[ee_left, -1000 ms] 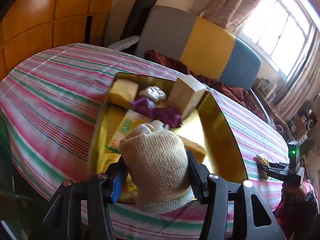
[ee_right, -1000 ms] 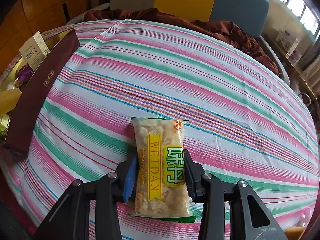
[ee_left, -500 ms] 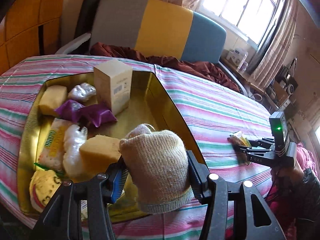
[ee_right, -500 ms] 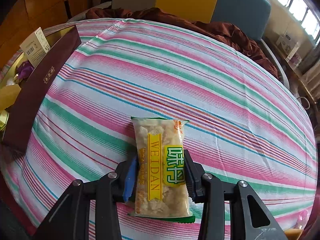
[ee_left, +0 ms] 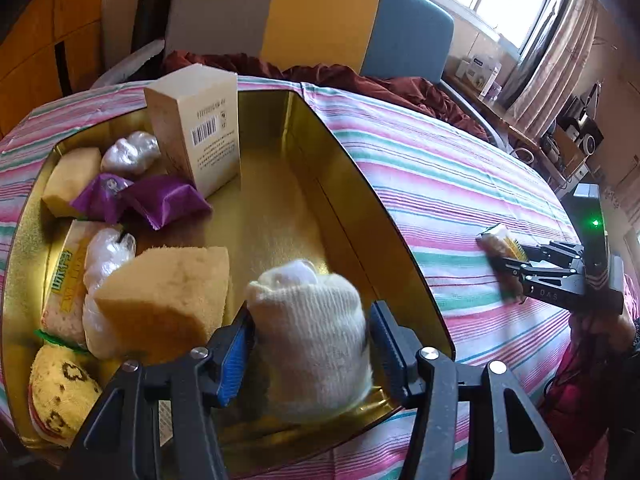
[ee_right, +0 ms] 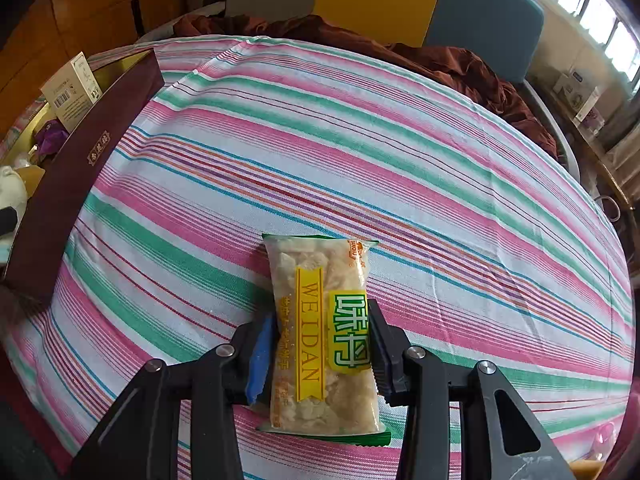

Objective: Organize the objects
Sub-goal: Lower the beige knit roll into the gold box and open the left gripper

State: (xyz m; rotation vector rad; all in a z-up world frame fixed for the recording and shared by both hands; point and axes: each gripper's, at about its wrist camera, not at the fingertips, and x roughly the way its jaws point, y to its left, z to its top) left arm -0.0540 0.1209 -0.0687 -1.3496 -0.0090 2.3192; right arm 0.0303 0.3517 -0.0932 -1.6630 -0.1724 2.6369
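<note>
The rolled cream sock [ee_left: 312,336] is seen between the left tongs [ee_left: 310,344] over the near end of the gold-lined box [ee_left: 352,208]. The jaws have just been opening, a gap shows at the right pad, and the sock could be dropped onto the box's near rim and roll out onto the striped table [ee_right: 360,128]. Room is narrowed by the yellow sponge [ee_left: 168,296] just beside it; the carton [ee_left: 200,136] and purple packets [ee_left: 160,200] lie farther in. The snack packet [ee_right: 324,336] is gripped by the closed right tongs [ee_right: 320,356] on the cloth — well apart from the box.
</note>
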